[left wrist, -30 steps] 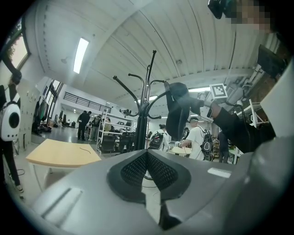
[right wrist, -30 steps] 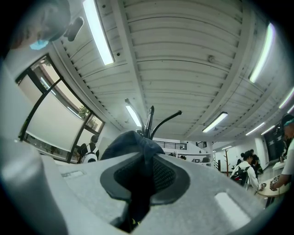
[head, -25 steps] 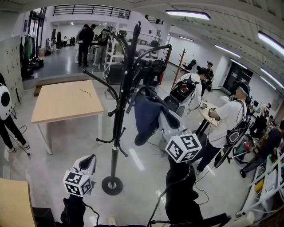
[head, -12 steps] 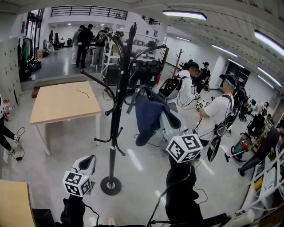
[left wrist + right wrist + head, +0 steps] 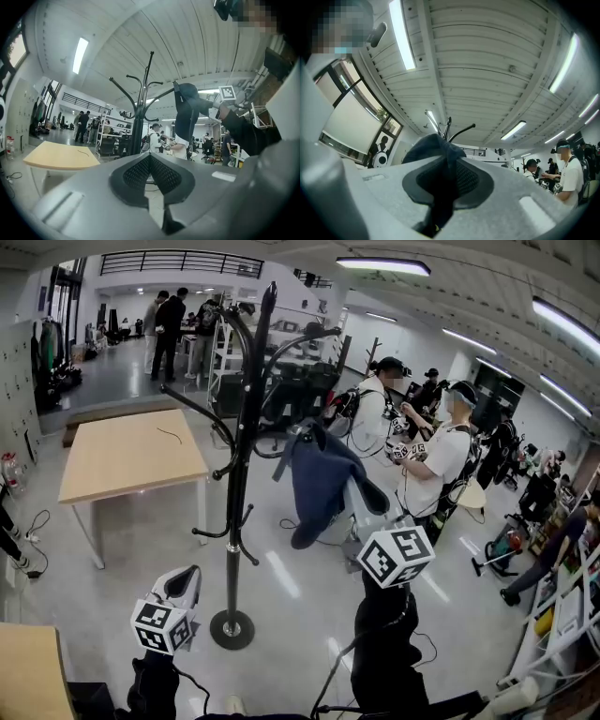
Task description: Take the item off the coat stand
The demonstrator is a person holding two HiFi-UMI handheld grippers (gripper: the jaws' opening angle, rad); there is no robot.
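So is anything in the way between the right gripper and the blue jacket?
Nothing is. The right gripper has its fingers shut on the blue jacket, which hangs on the coat stand.

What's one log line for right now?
right gripper: shut on blue garment | blue garment: hanging on coat stand | left gripper: shut, empty

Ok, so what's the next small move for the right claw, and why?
Probably lift the right claw a little, up and away from the stand. It is shut on the jacket, whose top looks caught over an upturned hook, so raising it first should free it rather than tug the stand.
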